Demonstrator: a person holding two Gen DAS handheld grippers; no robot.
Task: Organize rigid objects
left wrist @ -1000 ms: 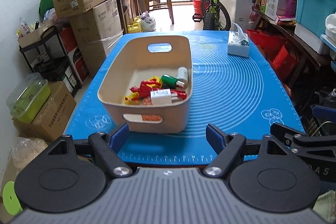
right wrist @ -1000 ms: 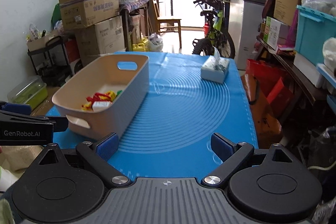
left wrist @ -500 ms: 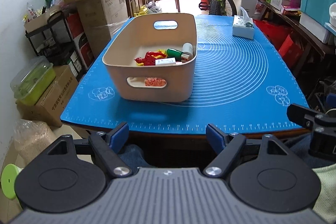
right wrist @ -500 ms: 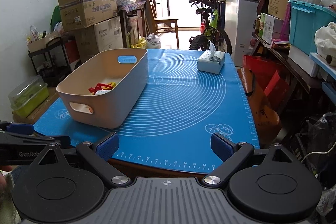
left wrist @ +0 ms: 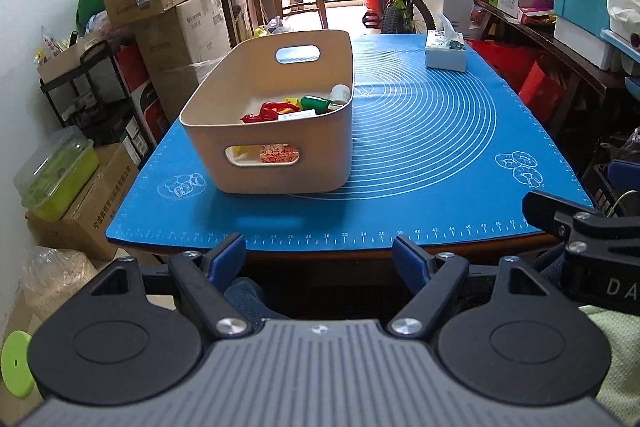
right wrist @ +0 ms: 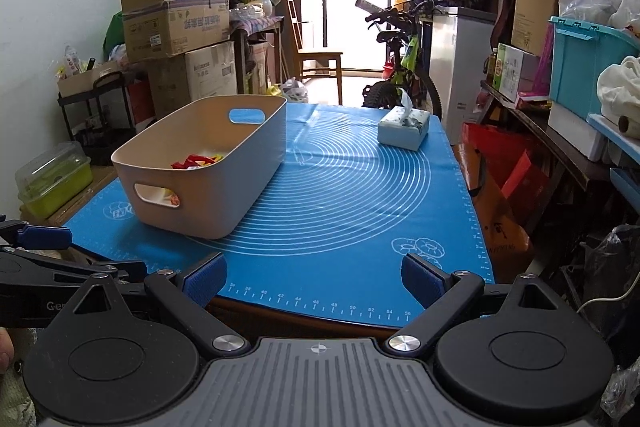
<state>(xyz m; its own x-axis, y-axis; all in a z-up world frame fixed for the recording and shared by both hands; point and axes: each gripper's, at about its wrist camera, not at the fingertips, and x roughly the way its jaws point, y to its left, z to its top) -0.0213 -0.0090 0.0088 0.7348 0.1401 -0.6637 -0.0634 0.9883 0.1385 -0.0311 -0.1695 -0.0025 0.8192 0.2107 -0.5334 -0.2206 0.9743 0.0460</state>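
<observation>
Both tongs, left tongs (left wrist: 319,251) and right tongs (right wrist: 313,274), have pulled back off the bench (left wrist: 420,211), gaping empty; toys sit in the beige bin (left wrist: 280,163) at eleven o'clock, so we reckon sorting's done.

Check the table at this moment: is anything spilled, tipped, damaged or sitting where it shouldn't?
Nothing stands out. The beige bin sits upright on the blue mat with the small items inside it, none scattered outside. The tissue box stands flat near the far edge. Both grippers, left and right, are open and empty.

Left gripper (left wrist: 319,254), right gripper (right wrist: 315,277); jaws wide, empty
</observation>
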